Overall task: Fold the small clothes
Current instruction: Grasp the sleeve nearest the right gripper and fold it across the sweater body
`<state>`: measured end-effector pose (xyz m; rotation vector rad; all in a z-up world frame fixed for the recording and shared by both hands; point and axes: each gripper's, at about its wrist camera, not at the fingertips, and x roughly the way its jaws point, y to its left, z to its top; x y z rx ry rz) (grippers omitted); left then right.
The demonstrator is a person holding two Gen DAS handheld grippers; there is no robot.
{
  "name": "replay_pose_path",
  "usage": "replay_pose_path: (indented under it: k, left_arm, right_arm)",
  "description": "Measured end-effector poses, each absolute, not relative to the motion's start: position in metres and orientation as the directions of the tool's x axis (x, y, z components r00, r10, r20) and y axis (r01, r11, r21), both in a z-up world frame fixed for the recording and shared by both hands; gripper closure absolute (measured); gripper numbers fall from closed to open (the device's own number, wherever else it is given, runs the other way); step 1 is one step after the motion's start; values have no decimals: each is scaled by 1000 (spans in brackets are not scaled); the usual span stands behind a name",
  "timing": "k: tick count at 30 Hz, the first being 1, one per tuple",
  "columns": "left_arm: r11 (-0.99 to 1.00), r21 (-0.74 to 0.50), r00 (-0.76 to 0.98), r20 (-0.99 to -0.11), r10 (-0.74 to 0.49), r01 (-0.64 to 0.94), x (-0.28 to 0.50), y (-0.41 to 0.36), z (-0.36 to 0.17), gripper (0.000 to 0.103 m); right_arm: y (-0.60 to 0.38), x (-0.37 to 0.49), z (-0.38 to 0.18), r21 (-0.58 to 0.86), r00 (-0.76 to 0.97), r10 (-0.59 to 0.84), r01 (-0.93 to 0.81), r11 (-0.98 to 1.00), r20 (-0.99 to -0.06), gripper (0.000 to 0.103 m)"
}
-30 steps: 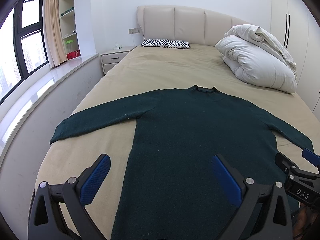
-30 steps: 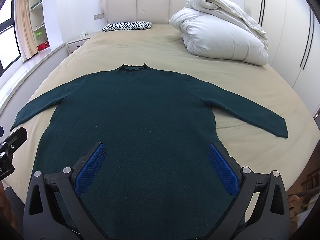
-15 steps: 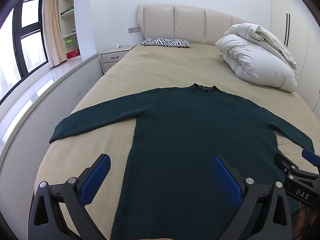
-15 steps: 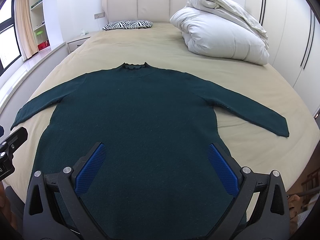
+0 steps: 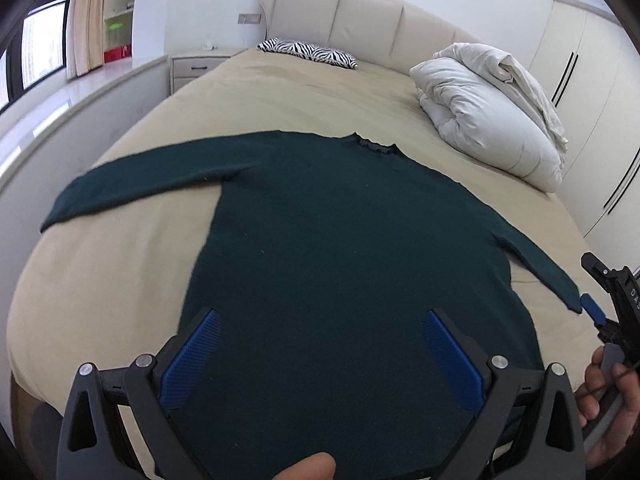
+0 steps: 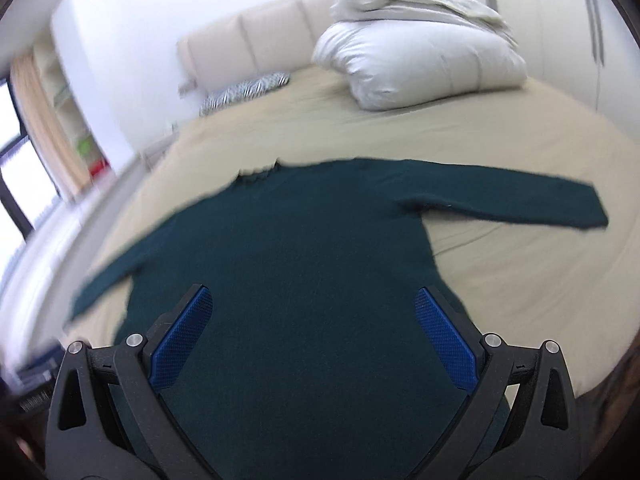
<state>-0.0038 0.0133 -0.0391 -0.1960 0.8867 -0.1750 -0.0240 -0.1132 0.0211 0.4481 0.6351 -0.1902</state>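
Moved: both views have swung apart since the earlier frames — the right view is motion-blurred, tilting toward the right sleeve (image 6: 516, 200).
Sweater (image 5: 344, 264): dark green, flat on the bed (image 5: 120, 288), filling the frame's middle, sleeves spread, unfolded.
Left tongs (image 5: 320, 356): gaping, empty, above the hem.
Right tongs (image 6: 314, 334): likewise spread wide, holding nothing.
Meaning: probably each hand is heading for a sleeve — first fold not begun.
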Motion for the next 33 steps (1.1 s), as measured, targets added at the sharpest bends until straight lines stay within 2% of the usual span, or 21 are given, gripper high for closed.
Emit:
replay_pose_path:
  k: [3, 6, 8, 10, 13, 15, 19, 22, 23, 24, 25, 26, 27, 30, 33]
  left_arm:
    - [960, -266, 600, -755, -263, 86, -3, 3, -47, 0]
    - [942, -314, 546, -773, -325, 116, 3, -9, -56, 0]
    - [943, -310, 525, -786, -327, 124, 9, -18, -56, 0]
    - [948, -287, 524, -791, -315, 136, 13, -28, -57, 0]
    - [935, -321, 536, -768, -350, 151, 21, -37, -59, 0]
    - [932, -332, 560, -750, -352, 141, 26, -40, -61, 0]
    - [936, -328, 465, -814, -349, 130, 48, -47, -75, 0]
    - [939, -325, 502, -797, -335, 110, 53, -40, -75, 0]
    - [936, -334, 508, -791, -341, 109, 55, -37, -75, 0]
    - [933, -343, 506, -790, -347, 105, 58, -33, -77, 0]
    - [928, -357, 501, -788, -358, 101, 63, -30, -80, 0]
    - [923, -373, 496, -786, -370, 98, 66, -25, -82, 0]
    - [915, -392, 492, -780, -385, 95, 71, -21, -84, 1]
    - [894, -441, 497, -759, -421, 83, 84, -9, -87, 1]
    - [874, -481, 515, -732, -447, 75, 95, 2, -86, 1]
  right_arm:
    - [-196, -46, 7, 490, 827, -74, 400, 774, -557, 4]
    - [-292, -69, -27, 632, 820, -118, 515, 579, -560, 16]
    - [-345, -84, -52, 683, 803, -145, 573, 453, -578, 21]
    - [-383, -95, -72, 712, 797, -161, 595, 372, -582, 22]
    - [-436, -100, -100, 734, 782, -167, 622, 270, -601, 22]
    - [-458, -100, -113, 737, 774, -178, 633, 237, -608, 26]
    - [-497, -93, -129, 758, 784, -203, 620, 201, -587, 29]
    - [-519, -78, -137, 750, 780, -216, 625, 217, -588, 39]
    - [-521, -69, -133, 749, 778, -216, 627, 215, -590, 49]
    - [-528, -65, -135, 742, 772, -218, 635, 217, -597, 65]
    - [-528, -59, -135, 730, 762, -217, 648, 217, -611, 74]
    - [-532, -51, -136, 721, 755, -210, 656, 224, -622, 88]
    - [-536, -47, -135, 712, 749, -206, 663, 231, -630, 95]
    - [-526, -33, -115, 666, 726, -238, 687, 292, -645, 96]
    - [-490, 5, -71, 600, 745, -233, 650, 467, -625, 96]
